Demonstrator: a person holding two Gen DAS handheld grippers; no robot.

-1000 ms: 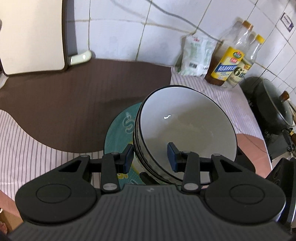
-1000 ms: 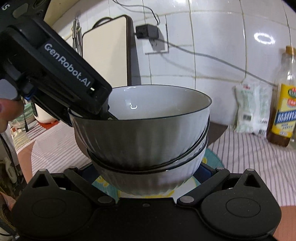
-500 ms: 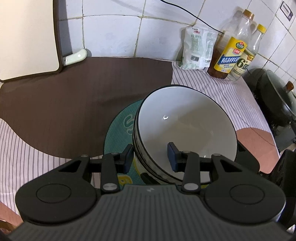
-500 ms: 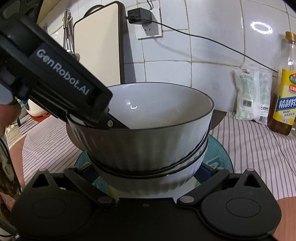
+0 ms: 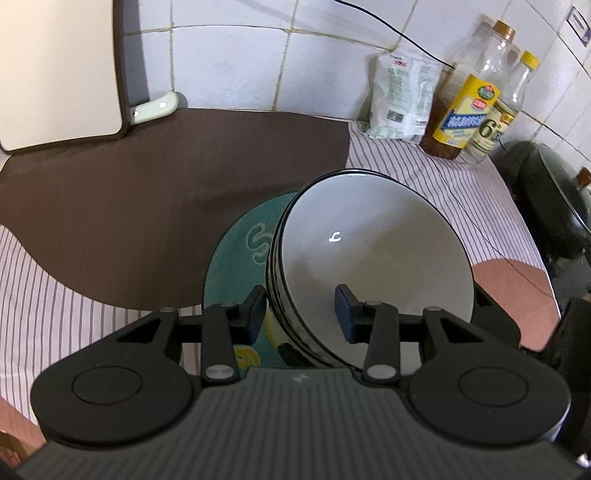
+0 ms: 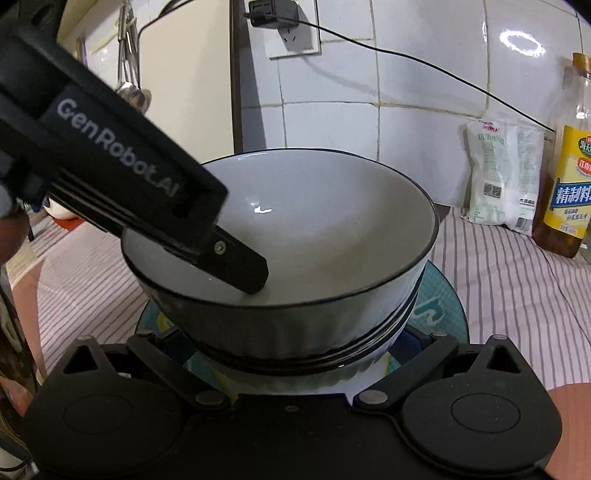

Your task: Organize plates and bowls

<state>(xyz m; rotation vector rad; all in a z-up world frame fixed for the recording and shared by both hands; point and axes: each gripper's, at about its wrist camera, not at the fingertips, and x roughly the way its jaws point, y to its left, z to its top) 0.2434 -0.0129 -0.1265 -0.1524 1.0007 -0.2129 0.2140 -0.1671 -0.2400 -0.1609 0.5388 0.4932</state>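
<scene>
A stack of white, black-rimmed bowls [image 5: 373, 258] sits on a teal plate [image 5: 236, 258] on the striped kitchen counter [image 5: 55, 302], in front of the brown mat [image 5: 147, 192]. The top bowl [image 6: 314, 236] looks nested into the ones beneath it, so the stacking seems largely done; what appears left is letting go and clearing away, and whether other dishes wait elsewhere cannot be told.

The left gripper [image 5: 301, 317] straddles the near rim of the stack, one blue pad outside the wall and the other inside the bowl, the jaws partly open with a visible gap on the inside, so a firm hold cannot be confirmed. The right gripper [image 6: 295, 354] reaches low around the base of the stack just above the plate, its fingers spread wide to either side; its tips are hidden behind the bowls, and contact cannot be told.

The left wrist view looks down into the bowl and shows the oil bottles [image 5: 469, 107] and a dark pot [image 5: 546, 199] beyond the stack. The right wrist view shows the side of the stack, its layered rims, and the wall socket [image 6: 291, 33] behind it.
</scene>
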